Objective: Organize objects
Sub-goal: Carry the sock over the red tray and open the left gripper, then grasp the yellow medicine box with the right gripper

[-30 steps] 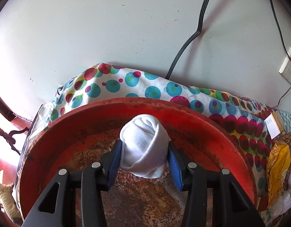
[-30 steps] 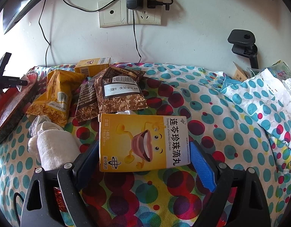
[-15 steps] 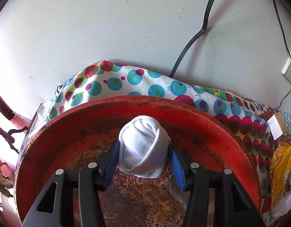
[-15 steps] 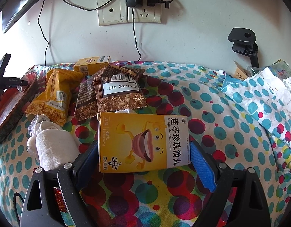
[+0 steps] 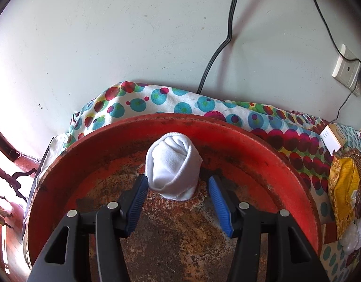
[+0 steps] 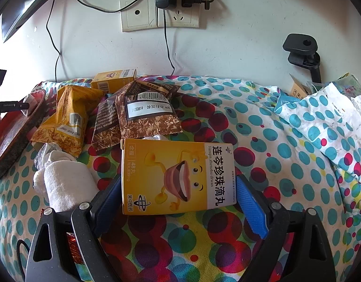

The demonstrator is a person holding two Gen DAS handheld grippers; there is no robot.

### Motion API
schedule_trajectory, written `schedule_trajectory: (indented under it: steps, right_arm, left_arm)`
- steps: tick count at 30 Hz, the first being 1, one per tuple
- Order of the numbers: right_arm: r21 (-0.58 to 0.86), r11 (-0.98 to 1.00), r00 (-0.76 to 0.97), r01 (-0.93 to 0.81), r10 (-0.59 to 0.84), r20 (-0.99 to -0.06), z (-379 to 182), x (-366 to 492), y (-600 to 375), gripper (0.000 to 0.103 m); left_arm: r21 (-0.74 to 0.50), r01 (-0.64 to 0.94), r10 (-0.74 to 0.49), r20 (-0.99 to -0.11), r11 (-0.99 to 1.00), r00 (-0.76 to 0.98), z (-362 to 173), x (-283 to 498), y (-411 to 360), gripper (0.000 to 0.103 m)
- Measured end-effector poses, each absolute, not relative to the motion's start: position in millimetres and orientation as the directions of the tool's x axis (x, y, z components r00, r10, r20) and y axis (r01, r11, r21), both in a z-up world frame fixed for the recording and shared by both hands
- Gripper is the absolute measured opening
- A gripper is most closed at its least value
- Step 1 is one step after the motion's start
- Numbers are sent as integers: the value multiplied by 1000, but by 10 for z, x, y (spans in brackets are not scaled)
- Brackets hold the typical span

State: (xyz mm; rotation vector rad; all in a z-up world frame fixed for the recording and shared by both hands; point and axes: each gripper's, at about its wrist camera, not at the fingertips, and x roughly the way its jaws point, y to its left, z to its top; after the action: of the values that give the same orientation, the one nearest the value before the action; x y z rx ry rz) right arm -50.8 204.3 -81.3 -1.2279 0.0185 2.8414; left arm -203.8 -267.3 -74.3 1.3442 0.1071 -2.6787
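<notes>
A rolled white sock sits inside a round red rusty tray. My left gripper is open; its blue pads stand on either side of the sock with a gap on the right. In the right wrist view my right gripper is shut on a yellow medicine box with a cartoon mouth, held over the dotted cloth. The red tray also shows in the right wrist view at the far left.
On the dotted cloth lie a yellow snack bag, two brown snack bags, a second yellow box and rolled white socks. Wall sockets with cables are behind. A black clamp stands right.
My left gripper has opened and let go of the white sock, which now rests in the red tray. The right gripper still holds the yellow box, nearly unmoved.
</notes>
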Motion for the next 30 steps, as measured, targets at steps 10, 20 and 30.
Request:
schedule_trajectory:
  steps: [10,20,30]
  right_arm:
    - [-6,-999,-685,-49,38,-728,-811,-507,2039,90]
    - [-8,-999,-686,-42,35,-727,-796,-512,2023,90]
    - [7,-1000,-712,-26,14,-702,-751,-470,2021,90]
  left_arm:
    - [-14,92,-52,-735,-996,-676,-463,-1464,-2230,55]
    - [31,-5,-18,-700,-1000,-714,-371,-754,-1425,55]
    - [79,-152,54,-701,-985,-711,-448,-263,-783,55]
